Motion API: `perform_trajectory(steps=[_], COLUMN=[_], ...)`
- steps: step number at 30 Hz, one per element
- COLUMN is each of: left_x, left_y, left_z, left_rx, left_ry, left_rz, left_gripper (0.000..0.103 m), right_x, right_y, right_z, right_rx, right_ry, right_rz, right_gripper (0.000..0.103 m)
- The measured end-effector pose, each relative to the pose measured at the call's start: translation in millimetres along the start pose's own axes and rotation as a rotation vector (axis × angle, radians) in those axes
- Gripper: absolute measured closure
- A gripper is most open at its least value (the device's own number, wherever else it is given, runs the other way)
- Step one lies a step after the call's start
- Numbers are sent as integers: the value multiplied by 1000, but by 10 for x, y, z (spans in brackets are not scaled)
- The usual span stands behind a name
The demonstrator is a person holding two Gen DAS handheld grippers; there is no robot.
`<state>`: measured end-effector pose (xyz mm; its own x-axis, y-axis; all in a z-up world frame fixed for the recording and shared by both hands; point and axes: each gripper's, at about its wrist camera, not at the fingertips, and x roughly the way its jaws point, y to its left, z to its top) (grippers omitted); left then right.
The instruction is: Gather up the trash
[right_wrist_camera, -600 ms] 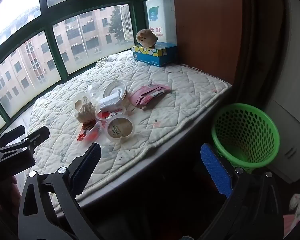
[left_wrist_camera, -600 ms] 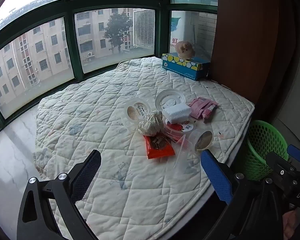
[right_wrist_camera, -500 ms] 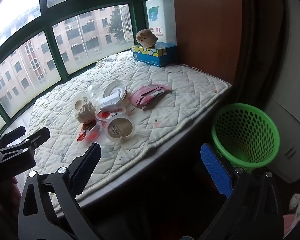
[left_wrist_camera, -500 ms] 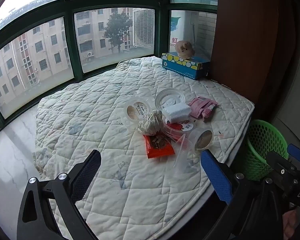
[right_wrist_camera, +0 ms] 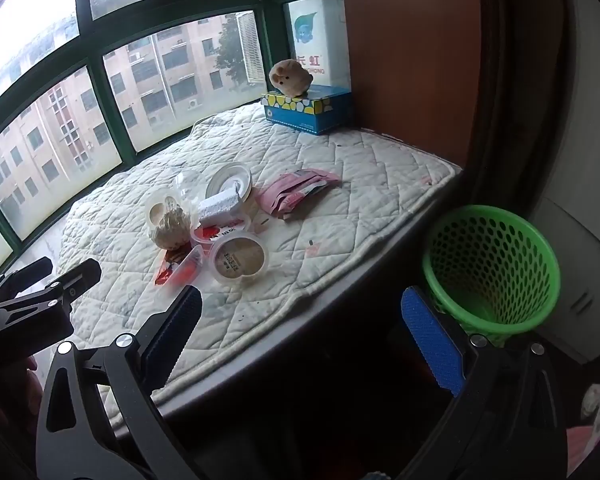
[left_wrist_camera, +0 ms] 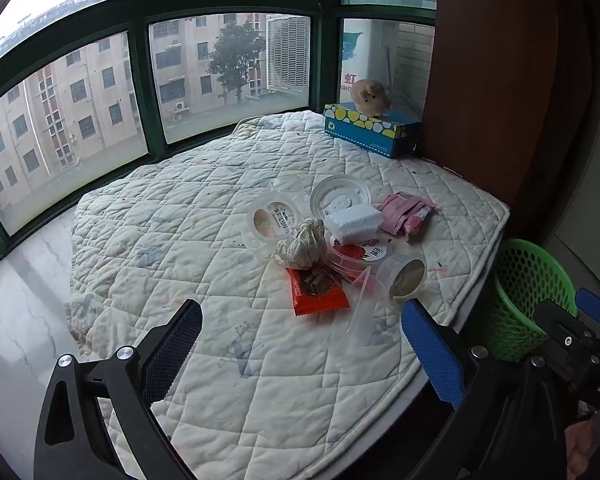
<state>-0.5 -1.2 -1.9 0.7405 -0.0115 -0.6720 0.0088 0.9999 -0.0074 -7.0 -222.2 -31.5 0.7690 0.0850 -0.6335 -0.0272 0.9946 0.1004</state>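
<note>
Both sets of jaws stand fully wide and empty: the left gripper (left_wrist_camera: 300,344) hangs over bare quilt just short of the trash pile (left_wrist_camera: 332,240), the right gripper (right_wrist_camera: 300,332) near the mattress (right_wrist_camera: 360,200) edge beside the green basket (right_wrist_camera: 492,264). Nothing is collected yet; the next move probably calls for reaching forward to the orange wrapper (left_wrist_camera: 318,288).

This is a home's bay-window nook. A white quilted pad (left_wrist_camera: 204,216) covers the sill beneath green-framed windows (left_wrist_camera: 140,80) facing apartment blocks, with a blue tissue box (left_wrist_camera: 374,132).
</note>
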Motion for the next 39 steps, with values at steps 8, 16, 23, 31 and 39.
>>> perform_trajectory(steps=[8,16,23,31,39], left_x=[14,19,11,6,-1], left_y=[56,73,72,44,36], left_z=[0,-7,-10,-10,12], left_rx=[-9,-8,-4,4,5], left_ry=[1,4,-9,-13,-14], left_rz=[10,10,17,15,16], left_gripper=[6,6,6,6,6], right_x=[2,-1,-2,-1,0], right_y=[0,-5,-24,-41,-45], right_z=[-5,4,2,3,-1], right_rx=[-1,2,3,7,8], right_ry=[0,2,3,1,2], right_rz=[-2,-3,-2,-5,-5], right_gripper=[4,4,5,5,4])
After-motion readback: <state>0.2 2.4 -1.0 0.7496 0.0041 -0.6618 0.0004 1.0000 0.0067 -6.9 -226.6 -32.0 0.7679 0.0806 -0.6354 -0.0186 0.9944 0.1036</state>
